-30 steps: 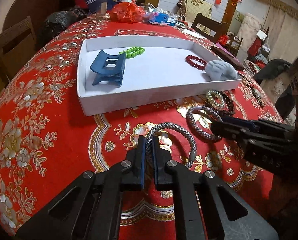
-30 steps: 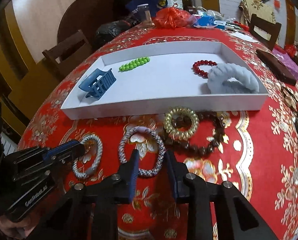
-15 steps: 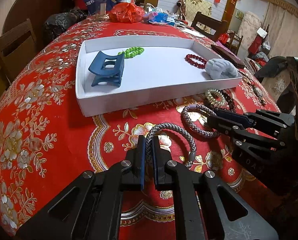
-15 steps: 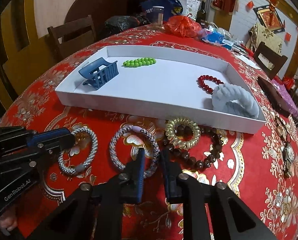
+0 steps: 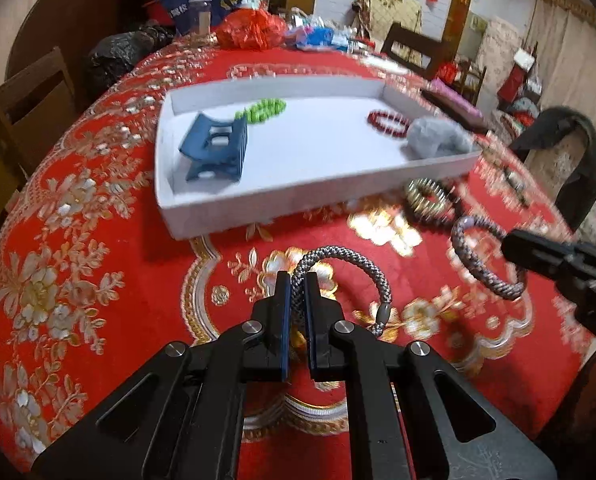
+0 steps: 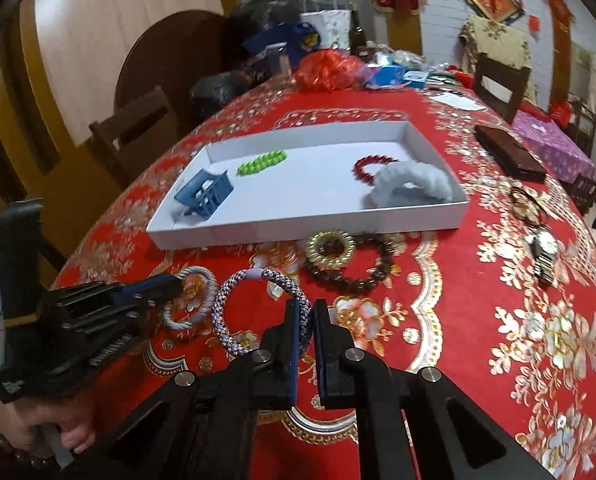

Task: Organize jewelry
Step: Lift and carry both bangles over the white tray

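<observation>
Tray direction decides the move: the shallow white cardboard tray [image 5: 298,204] lies far ahead of both fingers. The left gripper [image 5: 296,292] pinches the grey braided cord bracelet [image 5: 349,260]; the right gripper [image 6: 305,320] pinches the purple-white braided bracelet [image 6: 226,312], both over the red surface [image 5: 98,272].

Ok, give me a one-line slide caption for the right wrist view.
Right gripper shut on the purple-and-white braided bracelet; left gripper clamps the grey braided bracelet before the white tray.
</observation>
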Demonstrator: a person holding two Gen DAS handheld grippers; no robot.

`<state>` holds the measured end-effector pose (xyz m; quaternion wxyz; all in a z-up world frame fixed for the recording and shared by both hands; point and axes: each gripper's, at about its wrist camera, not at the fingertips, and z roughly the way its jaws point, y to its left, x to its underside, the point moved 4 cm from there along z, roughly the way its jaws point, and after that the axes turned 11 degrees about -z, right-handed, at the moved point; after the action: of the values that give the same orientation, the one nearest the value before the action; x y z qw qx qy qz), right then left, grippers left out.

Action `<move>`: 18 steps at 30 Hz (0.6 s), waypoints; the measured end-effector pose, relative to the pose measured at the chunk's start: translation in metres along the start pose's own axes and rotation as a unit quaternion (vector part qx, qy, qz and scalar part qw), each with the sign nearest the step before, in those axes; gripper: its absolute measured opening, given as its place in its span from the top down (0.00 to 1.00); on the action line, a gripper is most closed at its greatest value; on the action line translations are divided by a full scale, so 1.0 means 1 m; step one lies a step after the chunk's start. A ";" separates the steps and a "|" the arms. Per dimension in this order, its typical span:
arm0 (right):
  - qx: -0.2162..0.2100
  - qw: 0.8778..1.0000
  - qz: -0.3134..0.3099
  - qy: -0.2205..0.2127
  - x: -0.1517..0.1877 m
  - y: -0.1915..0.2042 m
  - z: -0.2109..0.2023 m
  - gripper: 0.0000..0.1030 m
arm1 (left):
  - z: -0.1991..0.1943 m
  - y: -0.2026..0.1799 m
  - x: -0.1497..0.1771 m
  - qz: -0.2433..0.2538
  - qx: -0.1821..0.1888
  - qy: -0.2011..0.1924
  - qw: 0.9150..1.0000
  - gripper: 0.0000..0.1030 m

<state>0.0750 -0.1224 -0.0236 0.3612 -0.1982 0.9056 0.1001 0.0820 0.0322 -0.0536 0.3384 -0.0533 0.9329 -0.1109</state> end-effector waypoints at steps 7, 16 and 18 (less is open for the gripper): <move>0.019 0.999 0.026 -0.017 -0.005 -0.012 -0.009 0.94 | -0.043 -0.022 -0.019 0.016 0.017 -0.032 0.999 0.95; 0.044 0.998 0.034 -0.024 -0.007 -0.019 -0.015 0.94 | -0.041 -0.038 -0.028 0.025 -0.011 -0.023 0.999 0.95; 0.046 0.998 0.030 -0.024 -0.007 -0.018 -0.015 0.94 | -0.041 -0.040 -0.028 0.027 -0.012 -0.024 0.999 0.95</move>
<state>0.0780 -0.1411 -0.0084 0.3881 -0.1513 0.9061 0.0736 0.0781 0.0051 0.0037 0.3633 -0.0345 0.9268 -0.0887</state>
